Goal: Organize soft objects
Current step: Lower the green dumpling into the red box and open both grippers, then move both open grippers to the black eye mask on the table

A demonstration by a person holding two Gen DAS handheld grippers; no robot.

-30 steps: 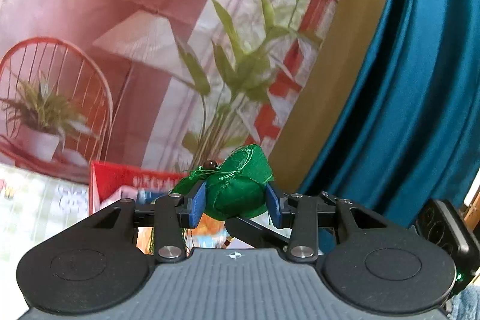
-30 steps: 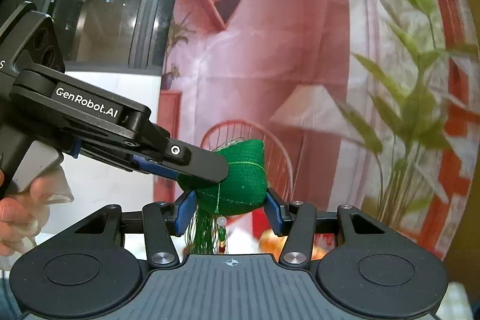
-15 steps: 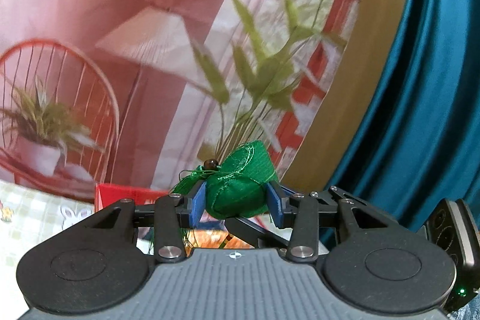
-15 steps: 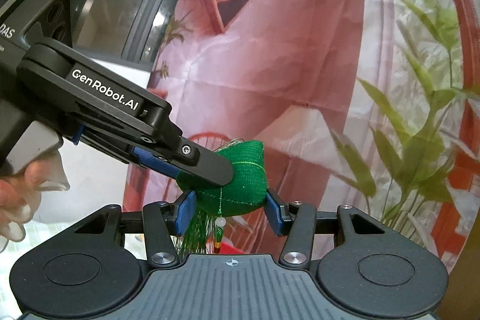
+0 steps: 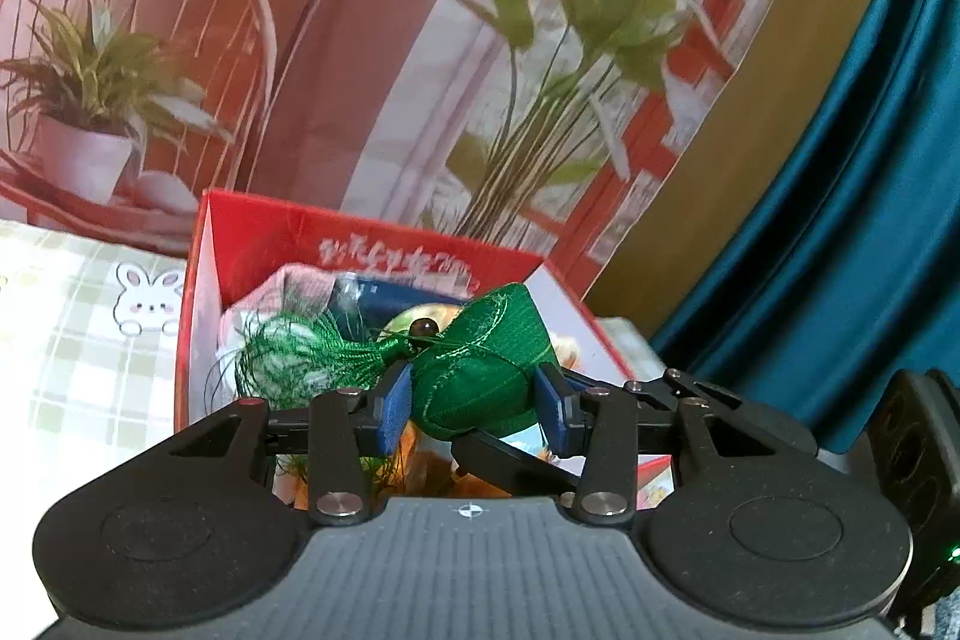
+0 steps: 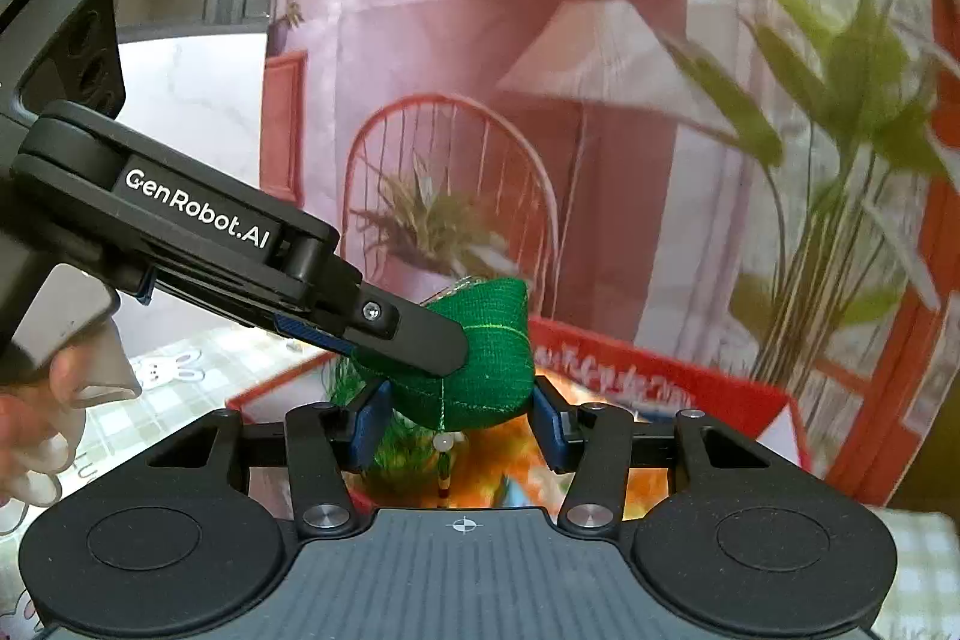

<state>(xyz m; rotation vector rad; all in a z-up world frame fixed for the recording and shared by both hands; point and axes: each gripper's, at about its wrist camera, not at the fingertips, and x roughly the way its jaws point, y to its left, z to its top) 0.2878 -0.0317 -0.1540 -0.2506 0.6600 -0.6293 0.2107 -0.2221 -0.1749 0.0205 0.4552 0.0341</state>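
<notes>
A green stuffed sachet [image 5: 480, 370] with a dark bead and a green tassel [image 5: 288, 352] hangs in the air, gripped from two sides. My left gripper [image 5: 474, 406] is shut on it, blue pads pressing its flanks. My right gripper [image 6: 459, 418] is shut on the same sachet [image 6: 480, 382]; a small pale bead dangles below it. In the right wrist view the left gripper's black finger [image 6: 414, 334] lies across the sachet's left side. Below and just behind the sachet stands an open red box [image 5: 372, 232], also seen as the red box [image 6: 660, 370], with soft items inside.
The box holds a pinkish cloth [image 5: 288, 286], a blue item and orange pieces. It stands on a checked tablecloth with rabbits [image 5: 78, 340]. A printed backdrop of chair and plants rises behind. A teal curtain [image 5: 840, 220] hangs at the right. A hand [image 6: 36, 436] holds the left gripper.
Both grippers have come down together with the sachet still between them. The red box, barely seen before, now fills the view just under the sachet.
</notes>
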